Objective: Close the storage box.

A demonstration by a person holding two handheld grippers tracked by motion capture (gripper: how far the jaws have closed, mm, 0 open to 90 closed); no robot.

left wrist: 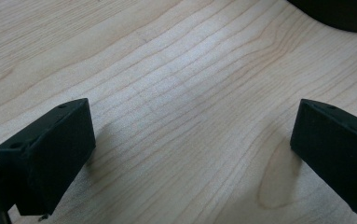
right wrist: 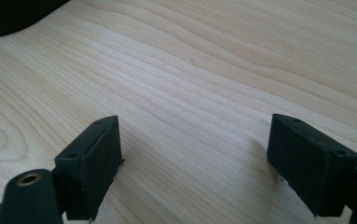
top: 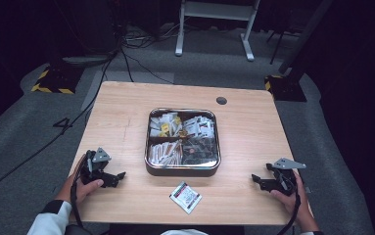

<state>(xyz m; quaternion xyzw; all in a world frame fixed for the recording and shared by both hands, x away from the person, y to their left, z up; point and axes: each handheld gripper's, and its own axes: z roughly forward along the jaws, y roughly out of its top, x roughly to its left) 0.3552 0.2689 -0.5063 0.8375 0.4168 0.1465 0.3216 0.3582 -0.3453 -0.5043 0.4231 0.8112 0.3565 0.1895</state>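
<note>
A square metal tray (top: 182, 170) with four compartments full of small sachets sits at the table's middle. One white sachet with red print (top: 185, 197) lies loose on the wood in front of it. My left gripper (top: 119, 177) rests on the table near the front left, held by a hand, jaws open and empty (left wrist: 192, 149). My right gripper (top: 255, 180) rests near the front right, also open with nothing between its jaws (right wrist: 192, 163). Both point inward toward the tray.
The wooden table (top: 121, 117) has a round cable hole (top: 221, 101) at the back. Cables trail on the grey floor (top: 58, 127) to the left, and a white stand's legs (top: 214, 29) rise behind the table.
</note>
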